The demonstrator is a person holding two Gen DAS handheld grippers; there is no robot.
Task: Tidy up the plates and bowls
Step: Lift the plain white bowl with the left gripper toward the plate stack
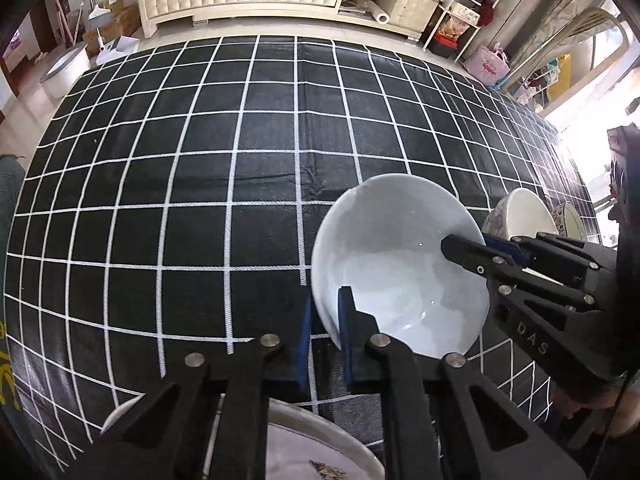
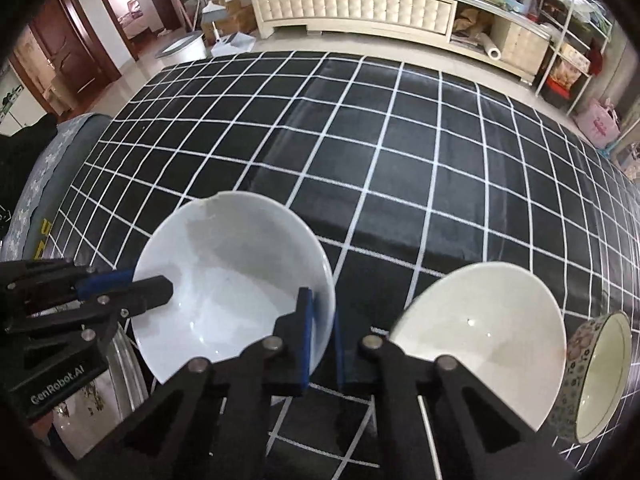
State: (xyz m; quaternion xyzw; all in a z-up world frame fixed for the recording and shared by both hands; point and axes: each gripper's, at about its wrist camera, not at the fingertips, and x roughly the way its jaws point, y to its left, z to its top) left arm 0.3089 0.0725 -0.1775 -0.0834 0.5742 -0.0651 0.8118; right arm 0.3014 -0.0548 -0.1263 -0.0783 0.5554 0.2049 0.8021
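A plain white bowl [image 1: 392, 280] [image 2: 224, 272], its far rim chipped, hangs tilted over the black checked tablecloth [image 1: 240, 168]. My left gripper [image 1: 326, 312] is shut on the bowl's near-left rim, one blue pad inside and one outside. My right gripper [image 1: 468, 240] comes in from the right and pinches the opposite rim. In the right wrist view, the right gripper [image 2: 322, 308] clamps the bowl's right edge and the left gripper [image 2: 150, 278] grips the left edge.
A second white bowl [image 2: 480, 332] [image 1: 524, 216] and a flower-patterned bowl [image 2: 600, 376] [image 1: 568, 216] sit to the right. A patterned plate [image 1: 312, 452] [image 2: 80, 400] lies under the left gripper. A grey cushioned seat [image 2: 52, 168] borders the table's left edge.
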